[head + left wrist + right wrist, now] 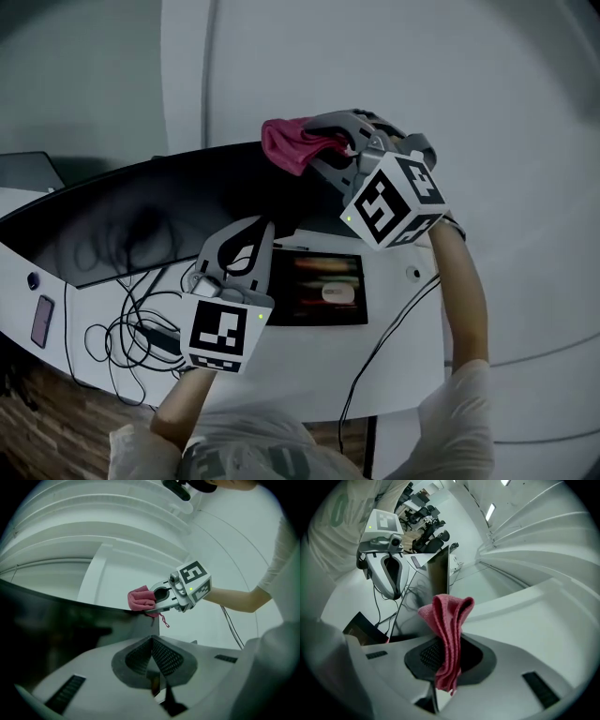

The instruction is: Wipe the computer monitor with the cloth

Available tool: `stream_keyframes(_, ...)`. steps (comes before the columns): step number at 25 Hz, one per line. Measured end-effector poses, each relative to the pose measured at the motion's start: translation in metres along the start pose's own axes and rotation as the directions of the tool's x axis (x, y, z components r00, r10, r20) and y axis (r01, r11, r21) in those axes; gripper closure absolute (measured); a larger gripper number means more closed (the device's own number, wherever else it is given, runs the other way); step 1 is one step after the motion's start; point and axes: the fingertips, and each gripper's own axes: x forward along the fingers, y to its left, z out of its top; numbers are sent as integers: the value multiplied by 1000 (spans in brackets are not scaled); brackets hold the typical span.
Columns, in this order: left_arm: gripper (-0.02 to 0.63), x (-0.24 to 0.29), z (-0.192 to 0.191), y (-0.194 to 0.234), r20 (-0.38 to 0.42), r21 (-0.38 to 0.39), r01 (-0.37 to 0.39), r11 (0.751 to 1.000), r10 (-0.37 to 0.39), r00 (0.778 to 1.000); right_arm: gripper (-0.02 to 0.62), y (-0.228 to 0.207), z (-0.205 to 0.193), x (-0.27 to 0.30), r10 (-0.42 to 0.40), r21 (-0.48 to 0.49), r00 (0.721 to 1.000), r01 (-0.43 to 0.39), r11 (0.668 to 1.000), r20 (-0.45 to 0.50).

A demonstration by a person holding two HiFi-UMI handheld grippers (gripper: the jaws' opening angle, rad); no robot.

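Note:
The dark, wide computer monitor [141, 220] stands on the white desk [309, 370]. My right gripper [330, 146] is shut on a pink cloth [286, 145], which bunches out past the jaws at the monitor's top right corner. In the left gripper view the cloth [141, 599] rests on the monitor's [56, 625] upper edge, held by the right gripper [161, 600]. The right gripper view shows the cloth [449, 634] pinched upright between the pads. My left gripper [253, 232] hangs lower, in front of the screen's right end, jaws shut with nothing in them.
A black mat [319, 289] with a mouse [336, 292] lies on the desk below the screen. Tangled cables [131, 323] spread at the left, next to a phone [42, 319]. One cable [394, 328] runs off the front right edge.

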Motion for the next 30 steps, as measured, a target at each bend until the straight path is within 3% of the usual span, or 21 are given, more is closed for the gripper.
stream_keyframes(9, 591, 16, -14, -14, -27, -14, 35, 999, -35, 999, 541, -6, -67, -22, -39, 39, 991, 44, 998, -128)
stream_keyframes(14, 591, 17, -17, -20, -40, -6, 40, 999, -40, 998, 541, -1, -92, -29, -44, 99, 987, 59, 993, -154)
stream_keyframes(20, 591, 18, -16, -25, -42, 1, 45, 999, -45, 998, 541, 1, -100, -29, -64, 160, 988, 86, 983, -139)
stream_keyframes(24, 591, 13, -9, -24, -26, 10, 36, 999, -35, 999, 541, -9, -89, -40, -129, 172, 985, 148, 974, -117)
stream_keyframes(27, 591, 7, 3, -16, 0, 18, 19, 1000, -19, 1000, 541, -31, -58, -55, -248, 270, 968, 249, 930, -37)
stream_keyframes(28, 591, 3, 10, -12, 14, 24, 10, 1000, -10, 1000, 541, -40, -42, -61, -303, 327, 953, 285, 901, 5)
stream_keyframes(30, 591, -8, 28, -2, 53, 42, -16, 999, 14, 999, 541, -56, -6, -80, -427, 471, 900, 343, 813, 82)
